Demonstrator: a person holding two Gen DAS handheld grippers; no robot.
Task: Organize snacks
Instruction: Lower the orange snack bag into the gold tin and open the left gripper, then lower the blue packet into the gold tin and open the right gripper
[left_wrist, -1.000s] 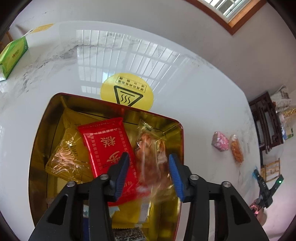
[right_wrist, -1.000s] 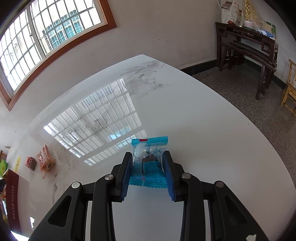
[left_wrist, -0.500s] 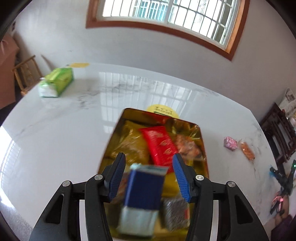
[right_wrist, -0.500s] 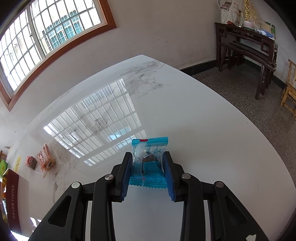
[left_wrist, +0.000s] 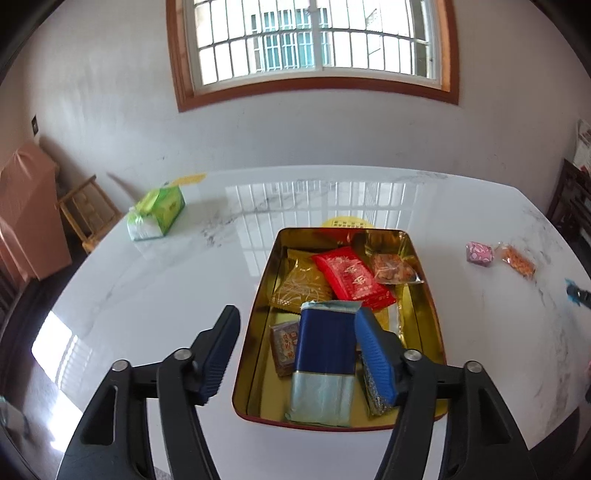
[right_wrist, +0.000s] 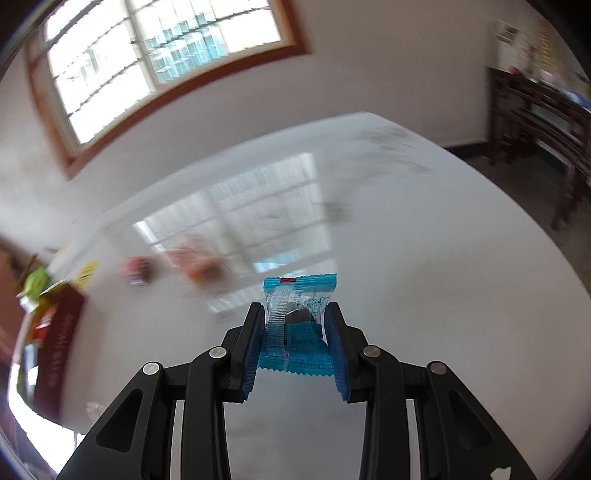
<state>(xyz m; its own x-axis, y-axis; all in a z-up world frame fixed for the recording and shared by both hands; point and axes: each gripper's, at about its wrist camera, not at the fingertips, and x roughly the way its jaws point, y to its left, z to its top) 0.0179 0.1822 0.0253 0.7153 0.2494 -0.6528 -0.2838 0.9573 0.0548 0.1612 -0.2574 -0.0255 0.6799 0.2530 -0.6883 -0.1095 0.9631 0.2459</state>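
Note:
A gold tin with a red rim (left_wrist: 266, 295) sits mid-table and holds several snacks: a red packet (left_wrist: 351, 277), a gold packet (left_wrist: 301, 286), a clear packet of orange pieces (left_wrist: 393, 267) and a blue packet with silver ends (left_wrist: 325, 350). My left gripper (left_wrist: 297, 312) hovers over the tin's near left edge, its jaws opening, with nothing pressed between them. One finger is over the table, the other over the tin. My right gripper (right_wrist: 295, 308) is shut on a teal snack packet (right_wrist: 299, 328), held above the table. The tin (right_wrist: 59, 347) shows blurred at the left.
A pink candy (left_wrist: 479, 253) and an orange snack packet (left_wrist: 517, 258) lie on the white marble table right of the tin. A green tissue box (left_wrist: 157, 214) stands at the far left. A yellow sticker (left_wrist: 347, 223) lies behind the tin. Wooden furniture (right_wrist: 535, 122) stands beyond the table's right end.
My left gripper let go of the clear packet in the tin, drew back and up, and its jaws spread wider. My right gripper swung left with the teal packet; its view is now blurred.

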